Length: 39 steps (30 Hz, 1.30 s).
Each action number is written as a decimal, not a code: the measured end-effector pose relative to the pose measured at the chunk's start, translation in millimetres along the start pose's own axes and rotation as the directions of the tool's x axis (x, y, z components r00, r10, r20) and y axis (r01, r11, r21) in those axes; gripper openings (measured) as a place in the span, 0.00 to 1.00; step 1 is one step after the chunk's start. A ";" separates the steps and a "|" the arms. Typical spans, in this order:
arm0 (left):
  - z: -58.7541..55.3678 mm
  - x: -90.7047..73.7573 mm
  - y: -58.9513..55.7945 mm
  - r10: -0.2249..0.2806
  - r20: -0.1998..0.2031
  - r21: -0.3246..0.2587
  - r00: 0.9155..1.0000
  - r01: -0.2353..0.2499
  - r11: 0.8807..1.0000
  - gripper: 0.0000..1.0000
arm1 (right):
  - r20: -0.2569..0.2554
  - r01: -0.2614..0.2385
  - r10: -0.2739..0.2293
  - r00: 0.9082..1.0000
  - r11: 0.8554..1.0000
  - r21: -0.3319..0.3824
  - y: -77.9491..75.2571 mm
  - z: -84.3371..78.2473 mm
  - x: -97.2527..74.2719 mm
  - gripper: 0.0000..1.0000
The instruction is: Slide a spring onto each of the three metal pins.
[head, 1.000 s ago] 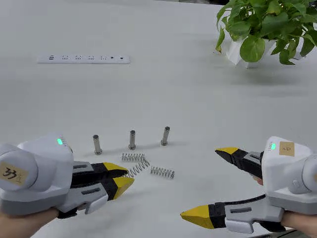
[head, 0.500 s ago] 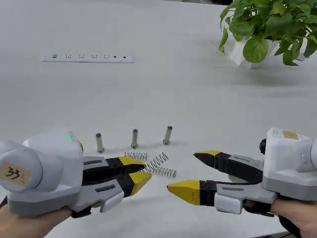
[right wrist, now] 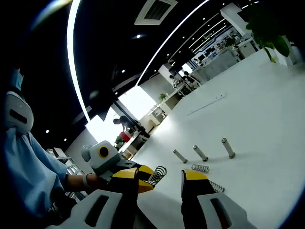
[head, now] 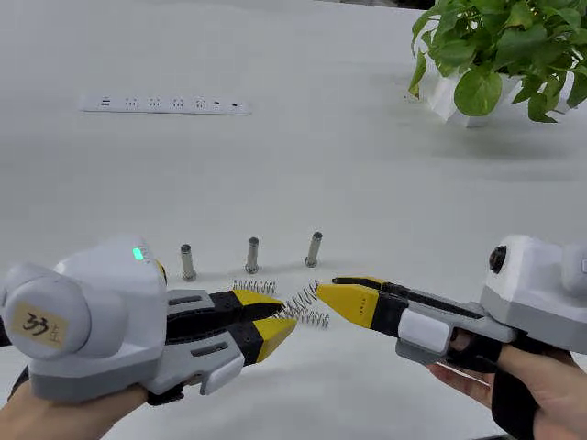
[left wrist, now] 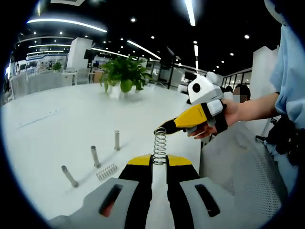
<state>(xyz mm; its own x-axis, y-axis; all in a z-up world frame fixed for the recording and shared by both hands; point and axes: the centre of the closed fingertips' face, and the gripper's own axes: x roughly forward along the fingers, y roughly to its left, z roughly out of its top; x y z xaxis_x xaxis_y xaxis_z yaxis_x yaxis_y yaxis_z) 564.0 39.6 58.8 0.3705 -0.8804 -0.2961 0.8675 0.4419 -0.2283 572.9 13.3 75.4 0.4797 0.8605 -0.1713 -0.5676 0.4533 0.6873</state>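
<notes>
Left gripper view showed the left tool [left wrist: 159, 159] clamped on a thin silver coil spring [left wrist: 160, 142]; the right tool [right wrist: 160, 174] stood open at its free end.

Head view high, downward; gripper views low, opposed; pins [head: 252, 254] shared.

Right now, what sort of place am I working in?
Most likely an open-plan office or lab: a large white table with a power strip and a potted plant on it, and long ceiling light strips running overhead.
</notes>
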 end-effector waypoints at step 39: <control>-4.5 6.9 -1.8 -0.012 -0.026 0.005 1.000 0.012 1.000 0.07 | -0.020 -0.019 0.018 1.000 0.996 -0.088 13.7 -0.3 9.1 0.07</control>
<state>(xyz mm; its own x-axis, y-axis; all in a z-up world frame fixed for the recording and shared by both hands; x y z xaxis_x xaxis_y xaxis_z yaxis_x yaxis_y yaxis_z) 563.5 33.5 53.1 0.3514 -0.8806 -0.3179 0.8736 0.4305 -0.2269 569.3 27.4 83.0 0.4563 0.8729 -0.1729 -0.6338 0.4552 0.6253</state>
